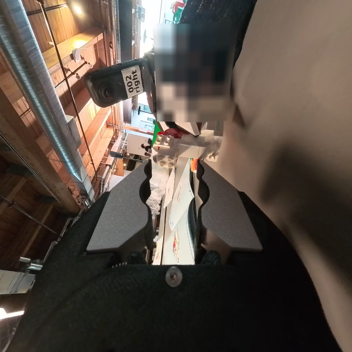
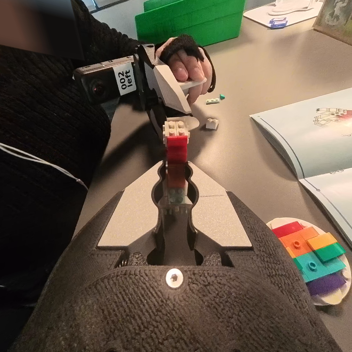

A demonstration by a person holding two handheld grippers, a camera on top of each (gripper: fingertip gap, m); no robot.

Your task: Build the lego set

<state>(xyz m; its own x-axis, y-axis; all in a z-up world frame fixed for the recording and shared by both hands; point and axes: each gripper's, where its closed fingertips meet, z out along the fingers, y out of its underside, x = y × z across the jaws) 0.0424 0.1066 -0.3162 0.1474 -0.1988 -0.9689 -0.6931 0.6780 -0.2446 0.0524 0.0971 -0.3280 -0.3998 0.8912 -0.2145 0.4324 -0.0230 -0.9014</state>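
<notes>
My right gripper (image 2: 176, 163) is shut on a narrow lego build (image 2: 176, 150) of white and red bricks. It holds the build lengthwise above the grey table (image 2: 238, 76), the white studded end pointing away. The left gripper (image 2: 193, 117), held in a hand, hovers just beyond that far end. In the left wrist view my left gripper (image 1: 174, 162) is turned on its side and open, with nothing between its fingers. The white end of the build (image 1: 182, 147) lies just past its fingertips.
On the table lie a white slope brick (image 2: 212, 124), a pale green plate (image 2: 212, 101) and a small teal piece (image 2: 222, 96). An open instruction booklet (image 2: 314, 142) lies at the right, a rainbow-coloured build (image 2: 312, 261) near right, a green box (image 2: 190, 24) at the back. Both grippers' tips are close together, under 4 cm apart. The pale green plate (image 2: 212, 101) is about 15 cm from both grippers' fingertips.
</notes>
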